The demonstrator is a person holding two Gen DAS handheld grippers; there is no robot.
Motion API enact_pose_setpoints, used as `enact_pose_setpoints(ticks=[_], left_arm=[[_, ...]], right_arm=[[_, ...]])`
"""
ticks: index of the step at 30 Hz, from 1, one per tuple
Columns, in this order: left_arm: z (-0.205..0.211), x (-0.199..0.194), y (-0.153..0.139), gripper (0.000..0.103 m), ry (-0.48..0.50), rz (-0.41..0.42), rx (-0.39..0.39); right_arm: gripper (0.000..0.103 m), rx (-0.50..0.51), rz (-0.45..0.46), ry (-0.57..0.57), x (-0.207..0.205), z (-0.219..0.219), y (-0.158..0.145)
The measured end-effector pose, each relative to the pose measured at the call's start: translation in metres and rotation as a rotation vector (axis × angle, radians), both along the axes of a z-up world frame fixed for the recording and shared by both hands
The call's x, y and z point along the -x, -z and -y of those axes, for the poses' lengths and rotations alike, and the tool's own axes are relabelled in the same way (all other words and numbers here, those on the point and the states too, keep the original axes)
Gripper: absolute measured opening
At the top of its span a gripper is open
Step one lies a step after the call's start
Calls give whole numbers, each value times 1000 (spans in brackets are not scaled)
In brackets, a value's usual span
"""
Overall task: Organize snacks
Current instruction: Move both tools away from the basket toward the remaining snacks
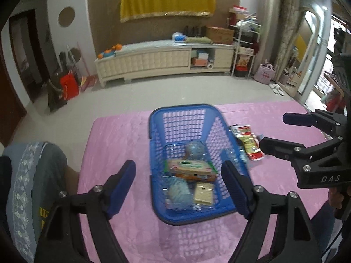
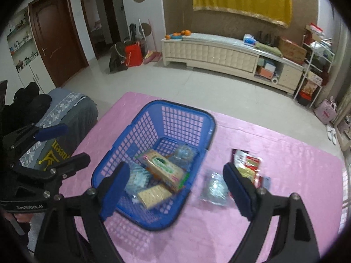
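At lower frame both the left claw (image 1: 178, 188) and right claw (image 2: 175, 188) hang spread and empty. Mid-frame, the blue plastic mesh basket (image 2: 186, 114) collects wrapped snacks; right of it, a clear crinkly packet (image 2: 216, 187) and red-and-yellow packet (image 2: 249, 164) wait on the pink tabletop (image 2: 285, 153), likely next.

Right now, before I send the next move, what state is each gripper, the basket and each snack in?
left gripper: open, empty, above the basket
right gripper: open, empty
blue basket: upright on the pink cloth, partly filled
green-label box: in the basket, on top of other packs
cracker pack: in the basket
clear pack: on the cloth, outside the basket
red and yellow pack: on the cloth, outside the basket
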State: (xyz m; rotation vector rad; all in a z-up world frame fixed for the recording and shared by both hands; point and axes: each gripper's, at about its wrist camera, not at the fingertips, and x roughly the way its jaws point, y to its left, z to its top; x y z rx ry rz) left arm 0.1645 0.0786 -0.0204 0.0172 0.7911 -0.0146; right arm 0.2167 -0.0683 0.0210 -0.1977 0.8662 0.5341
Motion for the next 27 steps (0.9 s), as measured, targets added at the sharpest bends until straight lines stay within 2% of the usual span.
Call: enact_pose_setpoints(ticks=[6, 18, 27], left_arm=[[38, 11, -12, 81, 56, 25, -19], [100, 14, -2, 81, 124, 18, -17], [143, -16, 11, 81, 162, -32, -21]], right_arm=[[90, -14, 21, 45, 22, 41, -11], [90, -36, 8, 139, 45, 117, -2], [90, -81, -31, 213, 36, 166, 14]])
